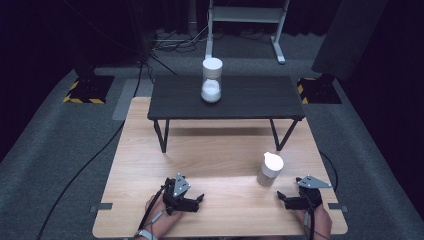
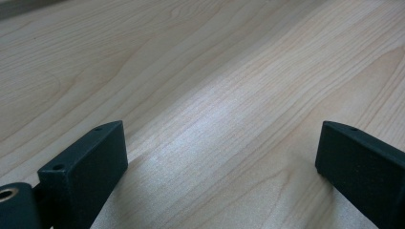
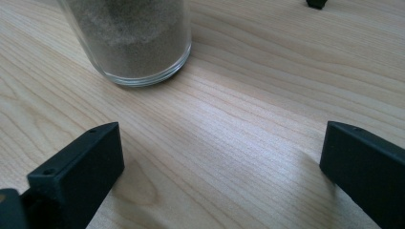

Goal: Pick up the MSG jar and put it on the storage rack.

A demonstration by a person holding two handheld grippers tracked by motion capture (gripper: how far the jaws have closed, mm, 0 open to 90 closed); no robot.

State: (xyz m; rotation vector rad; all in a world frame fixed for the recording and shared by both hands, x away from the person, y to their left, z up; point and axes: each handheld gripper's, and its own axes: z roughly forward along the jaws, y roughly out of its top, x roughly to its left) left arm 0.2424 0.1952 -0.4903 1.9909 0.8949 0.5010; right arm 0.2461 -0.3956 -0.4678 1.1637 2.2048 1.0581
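Note:
A glass jar [image 1: 270,169] of pale sand with a white lid stands upright on the wooden table [image 1: 220,160], right of centre. My right gripper [image 1: 283,200] rests just below and to the right of it, open, nothing between its jaws. In the right gripper view the jar [image 3: 133,43] stands a little beyond the left jaw, apart from the open right gripper [image 3: 222,129]. My left gripper [image 1: 197,201] lies near the front edge, left of centre. It is open over bare wood, as the left gripper view shows [image 2: 222,131].
A low dark table [image 1: 225,97] on thin black legs stands across the far half of the wooden table. A white hourglass-shaped container [image 1: 211,80] stands on it. Cables trail from both grippers off the front edge.

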